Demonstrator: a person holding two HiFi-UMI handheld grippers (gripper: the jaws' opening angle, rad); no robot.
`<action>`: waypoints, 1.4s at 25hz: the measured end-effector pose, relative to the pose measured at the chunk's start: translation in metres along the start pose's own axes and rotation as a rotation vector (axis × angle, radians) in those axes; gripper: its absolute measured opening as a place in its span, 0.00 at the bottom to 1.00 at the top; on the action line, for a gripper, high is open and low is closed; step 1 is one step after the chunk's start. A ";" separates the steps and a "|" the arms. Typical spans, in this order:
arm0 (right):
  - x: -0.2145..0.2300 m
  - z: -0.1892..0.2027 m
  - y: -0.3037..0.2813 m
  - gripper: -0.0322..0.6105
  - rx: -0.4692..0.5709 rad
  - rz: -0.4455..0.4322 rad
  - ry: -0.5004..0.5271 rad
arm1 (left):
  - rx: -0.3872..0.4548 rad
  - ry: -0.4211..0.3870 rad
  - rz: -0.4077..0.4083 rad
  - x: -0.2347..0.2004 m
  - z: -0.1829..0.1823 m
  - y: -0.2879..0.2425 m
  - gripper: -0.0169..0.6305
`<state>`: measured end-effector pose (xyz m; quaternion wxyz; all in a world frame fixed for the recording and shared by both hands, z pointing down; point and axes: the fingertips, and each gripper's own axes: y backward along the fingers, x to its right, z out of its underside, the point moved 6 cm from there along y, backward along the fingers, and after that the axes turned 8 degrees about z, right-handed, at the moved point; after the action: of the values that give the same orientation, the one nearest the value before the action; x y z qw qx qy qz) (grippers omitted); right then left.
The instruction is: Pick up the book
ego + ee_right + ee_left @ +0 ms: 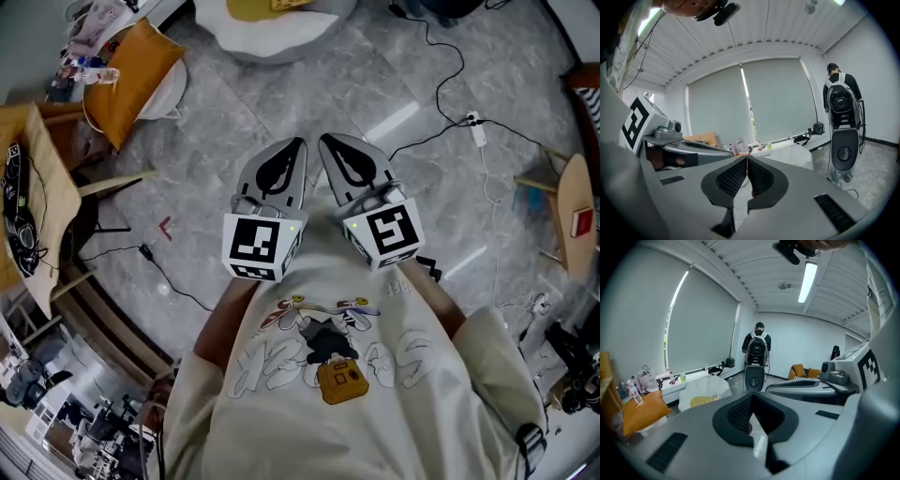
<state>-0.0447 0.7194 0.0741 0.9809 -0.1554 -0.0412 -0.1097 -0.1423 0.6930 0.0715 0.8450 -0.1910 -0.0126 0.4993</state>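
Observation:
I make out no book in any view. In the head view both grippers are held side by side in front of the person's chest, above the grey marble floor. My left gripper is shut with nothing between its jaws. My right gripper is shut and empty too, its tip almost beside the left one. The left gripper view shows its jaws meeting at the tip, with the right gripper's body to its right. In the right gripper view the jaws are pressed together along their length.
A wooden table with black gear stands at the left. An orange cushion and a white beanbag lie farther off. Cables and a power strip cross the floor. A person with a backpack stands across the room.

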 end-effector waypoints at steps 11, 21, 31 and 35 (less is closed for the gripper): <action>0.033 0.007 0.009 0.09 -0.008 0.051 -0.091 | -0.012 0.029 -0.014 0.010 -0.001 -0.013 0.04; 0.045 0.018 -0.013 0.09 -0.079 0.065 -0.150 | -0.062 0.078 0.022 -0.009 0.003 -0.037 0.04; 0.081 -0.002 -0.086 0.09 -0.122 0.129 -0.125 | -0.063 0.134 0.068 -0.080 -0.022 -0.097 0.04; 0.089 -0.021 -0.130 0.09 -0.127 0.145 -0.130 | -0.052 0.142 0.089 -0.123 -0.042 -0.114 0.04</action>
<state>0.0131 0.5741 0.1028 0.9697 -0.2268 -0.0861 -0.0305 -0.0994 0.5264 0.0923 0.8155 -0.2482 0.0429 0.5211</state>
